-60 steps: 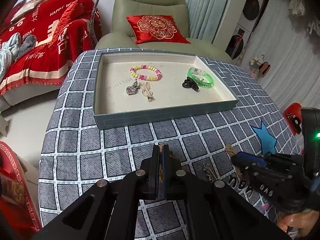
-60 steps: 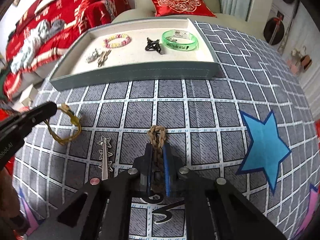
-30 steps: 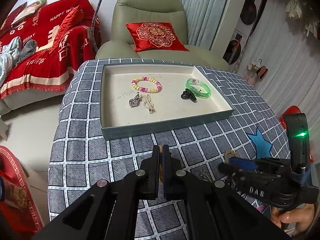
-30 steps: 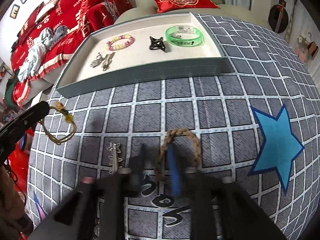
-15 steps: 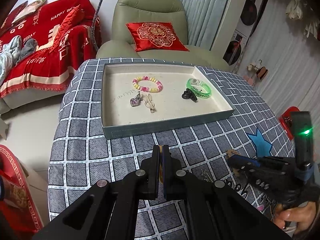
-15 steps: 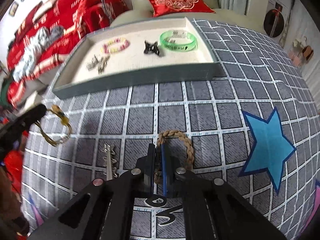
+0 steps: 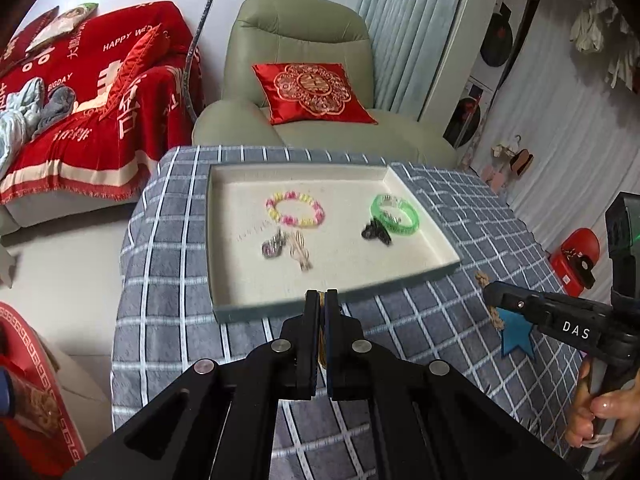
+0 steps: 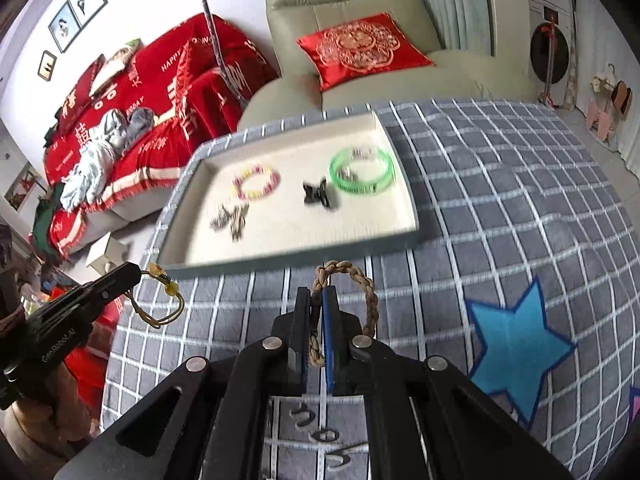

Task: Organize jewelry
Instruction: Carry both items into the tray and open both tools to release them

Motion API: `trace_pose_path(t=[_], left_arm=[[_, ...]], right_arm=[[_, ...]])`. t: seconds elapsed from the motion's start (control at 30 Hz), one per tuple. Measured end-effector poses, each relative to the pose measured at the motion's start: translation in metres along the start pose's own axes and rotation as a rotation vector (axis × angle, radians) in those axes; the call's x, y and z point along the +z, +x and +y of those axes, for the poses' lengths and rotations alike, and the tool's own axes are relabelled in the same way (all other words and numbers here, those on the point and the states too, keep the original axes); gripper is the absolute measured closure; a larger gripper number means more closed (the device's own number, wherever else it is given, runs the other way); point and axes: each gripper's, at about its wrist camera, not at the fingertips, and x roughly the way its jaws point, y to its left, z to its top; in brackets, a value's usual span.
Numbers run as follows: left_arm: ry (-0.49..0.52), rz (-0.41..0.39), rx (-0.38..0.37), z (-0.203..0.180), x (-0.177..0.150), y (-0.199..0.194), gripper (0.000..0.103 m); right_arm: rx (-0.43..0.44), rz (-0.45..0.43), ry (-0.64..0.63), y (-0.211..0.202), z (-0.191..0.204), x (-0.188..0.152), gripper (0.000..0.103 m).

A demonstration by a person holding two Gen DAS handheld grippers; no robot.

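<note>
The cream-lined jewelry tray [image 7: 260, 314] [image 8: 280, 261] lies on the checked cloth. It holds a pink-yellow bead bracelet [image 7: 295, 209] [image 8: 256, 182], a green bangle [image 7: 395, 216] [image 8: 360, 172], a black clip [image 7: 376, 234] [image 8: 316, 196], a silver heart pendant [image 7: 272, 246] and a gold brooch [image 7: 300, 254]. My left gripper [image 7: 320, 296] [image 8: 136, 270] is shut on a yellow cord bracelet [image 8: 160, 306], held above the cloth left of the tray. My right gripper [image 8: 319, 292] [image 7: 486, 290] is shut on a braided brown bracelet [image 8: 368, 296] [image 7: 494, 316], lifted just before the tray's front wall.
A blue star [image 8: 516, 344] is printed on the cloth at the right. Behind the table stands a green armchair [image 7: 300, 40] with a red cushion [image 7: 312, 92]. A red-covered sofa [image 7: 100, 100] is at the left. The table edge [image 7: 120, 280] drops off on the left.
My right gripper closed on the braided bracelet and lifted it off the cloth toward the tray. The left gripper rose a little with the yellow cord bracelet still in it.
</note>
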Motion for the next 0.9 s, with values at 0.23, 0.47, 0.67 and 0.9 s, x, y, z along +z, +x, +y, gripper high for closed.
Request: trace_pose_path(t=[0.23,0.47,0.67,0.9], left_arm=[[-0.031,0.000,-0.014,0.008,0.034,0.022,0.085],[-0.034,0.035,-0.004,0.010,0.056,0.064,0.085],[-0.021,0.079,0.024,0.013,0.063,0.102,0.085],[0.002,0.150,0.065,0.017,0.060,0.130,0.085]], right_arm=[[0.025,-0.030,-0.018,0.012,-0.001,0.039,0.097],[0.030,-0.014,-0.005,0.046,-0.008,0.069,0.097],[0.013,0.016,-0.004,0.077,-0.016,0.076,0.097],[-0.005,0.064,-0.012,0.108,-0.022,0.073,0.097]])
